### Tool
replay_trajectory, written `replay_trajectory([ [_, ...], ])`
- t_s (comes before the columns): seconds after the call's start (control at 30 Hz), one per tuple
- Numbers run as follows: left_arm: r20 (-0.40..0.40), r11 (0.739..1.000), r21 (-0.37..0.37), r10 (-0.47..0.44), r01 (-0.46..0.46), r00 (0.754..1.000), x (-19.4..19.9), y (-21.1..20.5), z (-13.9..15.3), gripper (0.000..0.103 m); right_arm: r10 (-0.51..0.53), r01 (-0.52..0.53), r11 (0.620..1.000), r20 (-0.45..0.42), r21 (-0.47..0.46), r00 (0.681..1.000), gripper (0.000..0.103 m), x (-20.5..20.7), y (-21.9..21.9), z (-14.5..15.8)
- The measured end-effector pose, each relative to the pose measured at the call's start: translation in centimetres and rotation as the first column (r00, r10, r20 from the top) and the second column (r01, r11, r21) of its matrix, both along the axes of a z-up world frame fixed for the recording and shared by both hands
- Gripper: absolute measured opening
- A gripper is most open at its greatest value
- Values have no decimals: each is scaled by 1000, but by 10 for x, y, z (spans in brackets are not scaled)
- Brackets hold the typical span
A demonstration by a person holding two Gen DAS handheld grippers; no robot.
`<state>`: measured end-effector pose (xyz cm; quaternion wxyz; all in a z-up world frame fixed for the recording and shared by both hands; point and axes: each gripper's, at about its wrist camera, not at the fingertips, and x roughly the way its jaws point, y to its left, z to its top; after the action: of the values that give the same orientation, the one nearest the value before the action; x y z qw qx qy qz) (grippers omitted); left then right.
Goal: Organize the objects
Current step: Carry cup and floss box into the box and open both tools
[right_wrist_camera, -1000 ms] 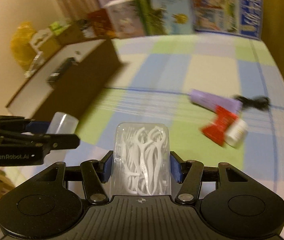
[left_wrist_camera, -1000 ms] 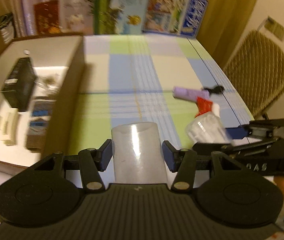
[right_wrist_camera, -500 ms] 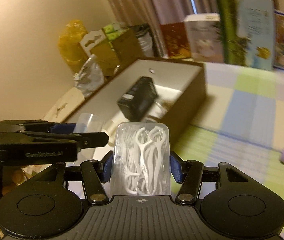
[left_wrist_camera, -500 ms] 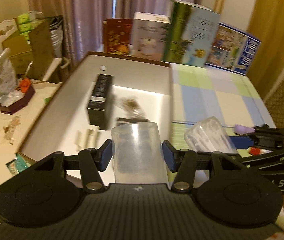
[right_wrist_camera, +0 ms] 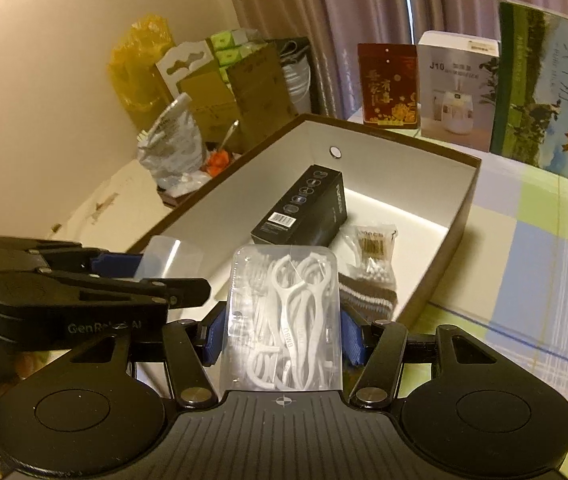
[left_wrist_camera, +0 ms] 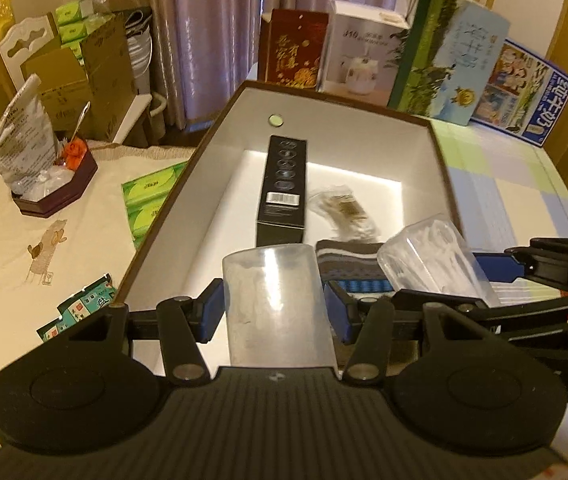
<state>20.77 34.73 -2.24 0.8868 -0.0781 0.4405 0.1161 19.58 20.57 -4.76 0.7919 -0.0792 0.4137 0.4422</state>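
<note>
we see table (left_wrist_camera: 500,184), checked cloth | on it: open storage box (left_wrist_camera: 440,168); cartons (left_wrist_camera: 448,52) upright along far edge | we see side table (left_wrist_camera: 16,232); green tissue pack (left_wrist_camera: 148,196)

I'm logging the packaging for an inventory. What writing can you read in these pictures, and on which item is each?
"GenRobot.AI", partly blurred: side of the left gripper.
"J10": white box behind the open box.
"纯牛奶": green milk carton.
"纯牛奶": blue carton.
Gold characters on the red pouch: too blurred.
Black box label, floss pick case in the right gripper, cotton swab bag: too small.
</note>
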Motion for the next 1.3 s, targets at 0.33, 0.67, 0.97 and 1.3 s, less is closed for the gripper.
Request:
replay_trajectory([
  [0.33,-78,1000,-23,-11,9,997,12,24,-28,49,12,-5,993,62,-117,998,55,6,30,-29],
  [0.67,-134,999,-38,-14,9,991,18,36,-44,49,33,-15,987,114,-161,993,64,17,40,-42],
  [0.97,-159,999,-48,-34,26,987,22,38,-51,46,64,-41,982,115,-186,991,78,22,37,-41],
  [1.3,-162,997,-53,-57,49,985,21,31,-48,72,111,-86,976,118,-198,987,89,19,36,-39],
])
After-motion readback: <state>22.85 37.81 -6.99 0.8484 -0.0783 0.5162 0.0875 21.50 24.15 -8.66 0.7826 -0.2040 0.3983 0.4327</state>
